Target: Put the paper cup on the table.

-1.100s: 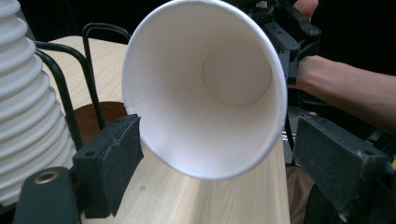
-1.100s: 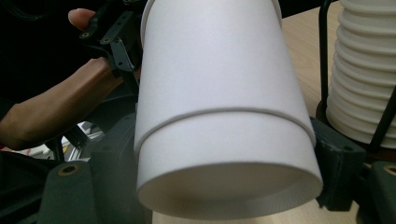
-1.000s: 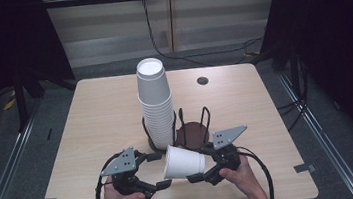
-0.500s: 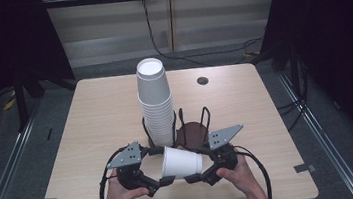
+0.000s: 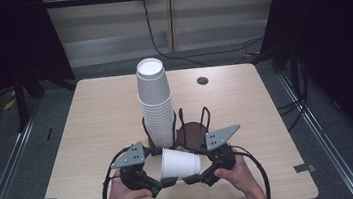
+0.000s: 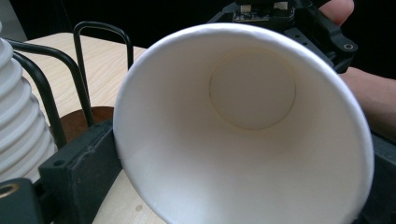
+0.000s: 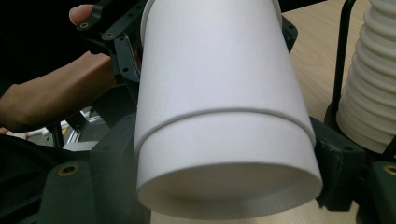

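You have the paper cup lying on its side just above the desk's near edge, about midway along it, its open mouth toward your left hand and its base toward your right. In the right gripper view a seam shows where a second cup seems to sit nested inside the outer one, so you are likely pulling two stuck cups apart.

Your left gripper has moved in since a second ago: it stood a little off the rim then, and now its jaws sit at either side of the cup's mouth. They appear to press the wall, though the actual contact is hard to confirm, so I cannot tell whether it truly pinches. Your right gripper is clamped on the base end, one jaw on each side. With both ends taken, the separating pull looks ready to begin.

Behind the cup, toward the desk's centre, the wire holder has two bays. The left bay carries the tall stack of cups; the right bay holds nothing, its brown wooden base bare. A small dark disc lies near the far edge.
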`<state>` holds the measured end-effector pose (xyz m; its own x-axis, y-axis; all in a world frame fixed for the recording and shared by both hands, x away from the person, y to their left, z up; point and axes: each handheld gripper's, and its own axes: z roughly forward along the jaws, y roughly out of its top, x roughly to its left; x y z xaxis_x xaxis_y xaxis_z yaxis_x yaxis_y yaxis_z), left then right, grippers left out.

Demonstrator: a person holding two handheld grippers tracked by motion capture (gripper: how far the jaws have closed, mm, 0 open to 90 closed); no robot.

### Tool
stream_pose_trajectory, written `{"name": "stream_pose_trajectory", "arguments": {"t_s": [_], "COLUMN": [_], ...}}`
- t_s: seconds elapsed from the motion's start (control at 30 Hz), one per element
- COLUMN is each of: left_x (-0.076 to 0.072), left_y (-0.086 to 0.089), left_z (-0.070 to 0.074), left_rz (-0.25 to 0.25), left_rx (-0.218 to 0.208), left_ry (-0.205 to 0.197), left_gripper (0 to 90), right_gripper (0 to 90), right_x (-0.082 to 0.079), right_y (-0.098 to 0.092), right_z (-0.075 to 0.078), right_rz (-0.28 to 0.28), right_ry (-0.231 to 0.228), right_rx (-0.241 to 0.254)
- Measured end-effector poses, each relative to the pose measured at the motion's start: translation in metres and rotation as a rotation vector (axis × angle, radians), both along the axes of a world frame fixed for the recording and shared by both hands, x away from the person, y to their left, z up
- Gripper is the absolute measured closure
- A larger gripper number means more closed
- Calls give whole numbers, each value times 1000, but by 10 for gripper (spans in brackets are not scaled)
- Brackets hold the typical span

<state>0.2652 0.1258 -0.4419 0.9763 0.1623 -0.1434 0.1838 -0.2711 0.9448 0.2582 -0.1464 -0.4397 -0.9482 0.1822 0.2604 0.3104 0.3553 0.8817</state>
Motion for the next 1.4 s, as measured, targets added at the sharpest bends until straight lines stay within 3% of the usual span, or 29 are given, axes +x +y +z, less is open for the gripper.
{"name": "stream_pose_trajectory", "arguments": {"t_s": [0.43,0.73,0.97,1.2,1.4], "left_x": [0,0,0,1,5], "left_y": [-7,-4,-2,0,1], "left_z": [-1,0,1,2,2], "left_rz": [-26,-46,-44,-27,-2], "left_rx": [-8,-1,-7,0,28], "left_ry": [18,26,32,37,49], "left_gripper": [26,87,100,101,100], "right_gripper": [227,213,206,126,127], "right_x": [-2,-3,-3,-5,-6], "right_y": [2,2,2,-2,-3], "right_z": [-1,-5,-6,-8,-8], "right_rz": [7,10,6,-29,-86], "right_ry": [-3,-8,-9,-10,-40], "right_rx": [-14,-38,-23,-1,-5]}}
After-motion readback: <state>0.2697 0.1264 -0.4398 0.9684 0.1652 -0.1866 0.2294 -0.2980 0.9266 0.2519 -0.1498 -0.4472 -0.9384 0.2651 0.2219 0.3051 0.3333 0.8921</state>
